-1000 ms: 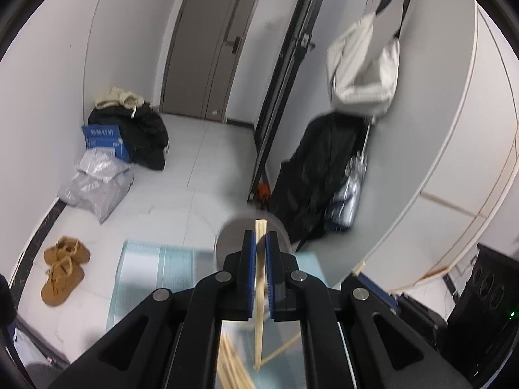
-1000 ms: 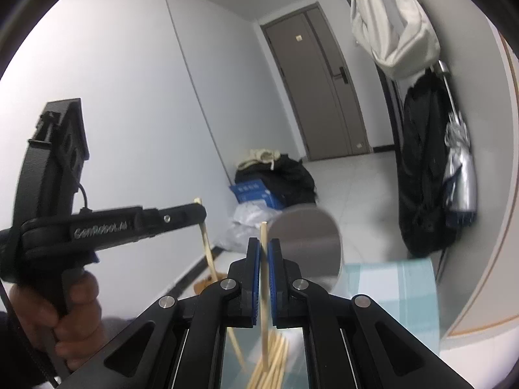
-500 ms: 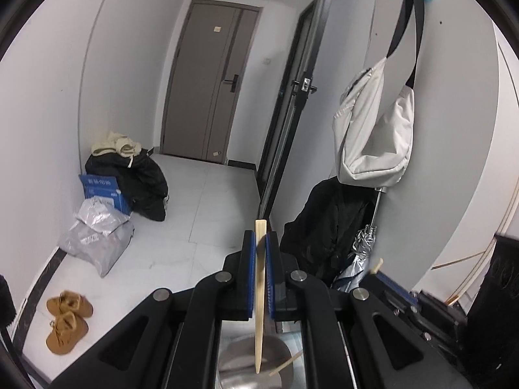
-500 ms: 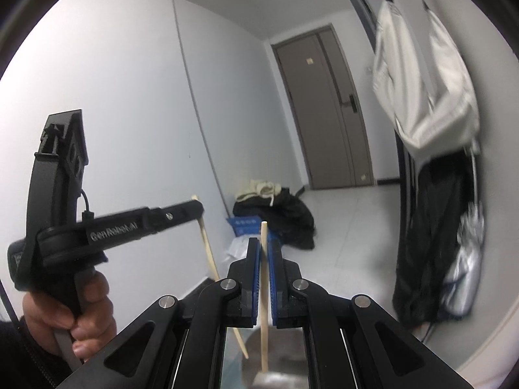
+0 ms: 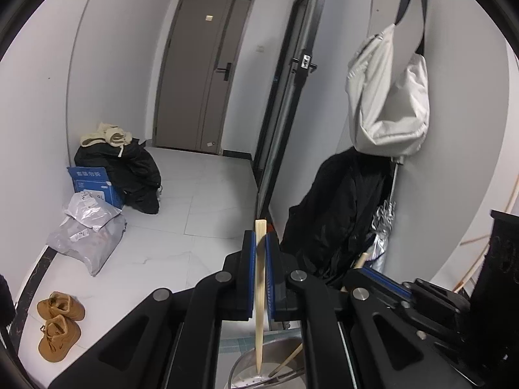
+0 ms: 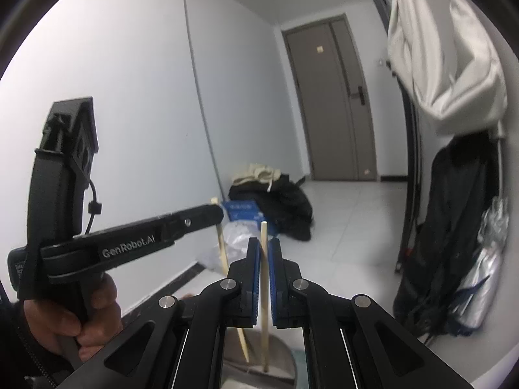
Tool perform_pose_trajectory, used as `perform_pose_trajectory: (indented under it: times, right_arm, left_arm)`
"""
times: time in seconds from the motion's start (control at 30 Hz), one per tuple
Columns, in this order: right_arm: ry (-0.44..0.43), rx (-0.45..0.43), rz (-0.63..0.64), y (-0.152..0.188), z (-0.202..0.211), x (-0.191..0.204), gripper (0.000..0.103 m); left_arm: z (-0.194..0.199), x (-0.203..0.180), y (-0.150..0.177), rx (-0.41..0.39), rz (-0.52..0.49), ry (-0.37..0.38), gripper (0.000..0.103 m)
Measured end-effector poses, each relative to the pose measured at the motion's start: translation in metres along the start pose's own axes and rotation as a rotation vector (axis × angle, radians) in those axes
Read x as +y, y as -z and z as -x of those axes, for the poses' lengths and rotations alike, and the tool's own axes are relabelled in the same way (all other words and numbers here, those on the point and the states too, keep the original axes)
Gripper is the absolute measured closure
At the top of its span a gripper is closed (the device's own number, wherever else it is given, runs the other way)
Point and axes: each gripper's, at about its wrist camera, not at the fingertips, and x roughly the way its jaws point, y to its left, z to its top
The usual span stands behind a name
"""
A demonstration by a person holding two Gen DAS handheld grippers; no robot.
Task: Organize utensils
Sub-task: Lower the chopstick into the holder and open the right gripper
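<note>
My left gripper [image 5: 258, 243] is shut on a wooden chopstick [image 5: 259, 295] held upright, its lower tip inside a round steel holder [image 5: 249, 374] at the bottom edge. My right gripper [image 6: 265, 249] is shut on a second wooden chopstick [image 6: 264, 295], also upright, its lower end in the same steel holder [image 6: 279, 369]. In the right wrist view the left gripper [image 6: 212, 215] shows at the left, held by a hand, with its chopstick [image 6: 227, 269] slanting down into the holder. The right gripper's blue-padded finger [image 5: 382, 280] shows at the lower right of the left wrist view.
A hallway lies ahead with a grey door [image 5: 201, 74], black bags [image 5: 129, 168], a blue box [image 5: 92, 183], grey parcels [image 5: 87, 236] and brown shoes [image 5: 58, 321] on the floor. A white bag [image 5: 389, 97] and black coat [image 5: 343, 214] hang on the right wall.
Both grippers have tilted up, so the holder has dropped to the bottom of each view. Both chopsticks stay gripped, and their tips now stand inside the holder.
</note>
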Motion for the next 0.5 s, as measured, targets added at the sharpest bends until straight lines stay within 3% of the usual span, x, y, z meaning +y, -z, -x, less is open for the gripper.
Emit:
perform_pose_trajectory:
  times: [0.37, 0.43, 0.5]
  right_arm:
    - [-0.040, 0.108, -0.025, 0.027, -0.019, -0.005, 0.098]
    - [-0.043, 0.127, -0.044, 0.028, -0.023, -0.007, 0.095]
    - [-0.067, 0.147, -0.071, 0.028, -0.026, -0.011, 0.095]
  left_arm:
    - [-0.007, 0.000, 0.017, 0.115, -0.005, 0.073, 0.100]
    - [-0.011, 0.002, 0.016, 0.154, 0.006, 0.063, 0.095]
    - [-0.010, 0.004, 0.015, 0.166, 0.013, 0.062, 0.076]
